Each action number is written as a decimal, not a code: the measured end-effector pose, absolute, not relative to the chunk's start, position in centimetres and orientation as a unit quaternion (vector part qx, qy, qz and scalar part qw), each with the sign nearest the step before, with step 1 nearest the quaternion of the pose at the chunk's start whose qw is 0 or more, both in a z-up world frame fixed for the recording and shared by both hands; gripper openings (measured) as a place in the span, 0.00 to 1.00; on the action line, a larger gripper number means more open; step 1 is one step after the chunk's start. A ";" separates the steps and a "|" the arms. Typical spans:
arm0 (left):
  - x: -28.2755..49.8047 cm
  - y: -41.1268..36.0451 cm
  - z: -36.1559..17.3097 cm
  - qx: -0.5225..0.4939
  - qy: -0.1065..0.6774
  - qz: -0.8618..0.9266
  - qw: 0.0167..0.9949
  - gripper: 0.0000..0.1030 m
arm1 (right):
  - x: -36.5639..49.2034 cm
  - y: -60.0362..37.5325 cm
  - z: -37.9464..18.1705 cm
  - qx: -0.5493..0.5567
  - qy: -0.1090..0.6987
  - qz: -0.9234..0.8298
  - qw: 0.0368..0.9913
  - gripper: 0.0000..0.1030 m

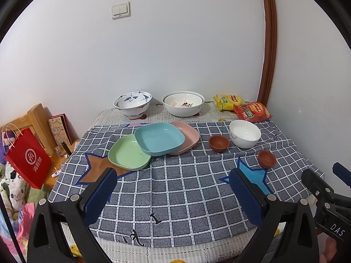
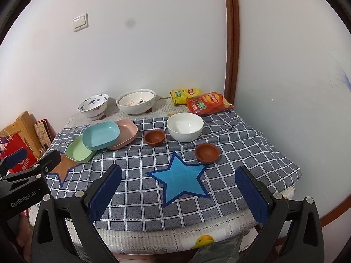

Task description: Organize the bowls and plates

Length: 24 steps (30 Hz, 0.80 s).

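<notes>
I hold both tongs low over the near edge of the desk, which is covered by a grey checked cloth. My left tongs are spread wide and hold nothing. My right tongs are spread wide too, and they are empty

I use the blue star on the cloth as my landmark. Just behind it, a bit to the right, sits a small brown bowl. A second small brown bowl sits further behind the star, a bit to the left. A plain white bowl stands right of that second brown bowl, close beside it

Far left of the star are three square plates. The blue plate lies on top, resting on the green plate and the pink plate. The green one is nearest to me and the pink one is furthest

Well behind the star, by the wall, stand a white bowl with blue birds and a big white bowl with a smaller bowl inside it. Right of those lie a yellow snack bag and a red snack bag, touching

A red paper bag sits off the desk, far left of the star
</notes>
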<state>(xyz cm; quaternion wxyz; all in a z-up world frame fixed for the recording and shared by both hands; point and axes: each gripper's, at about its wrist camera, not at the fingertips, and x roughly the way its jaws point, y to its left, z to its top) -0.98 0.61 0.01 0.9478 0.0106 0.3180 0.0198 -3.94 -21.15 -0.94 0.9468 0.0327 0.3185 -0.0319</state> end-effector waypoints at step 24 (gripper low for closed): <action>9.0 5.2 -4.2 -0.029 0.378 0.014 0.925 0.99 | 4.2 -20.8 -4.4 0.050 0.368 0.004 0.928 0.99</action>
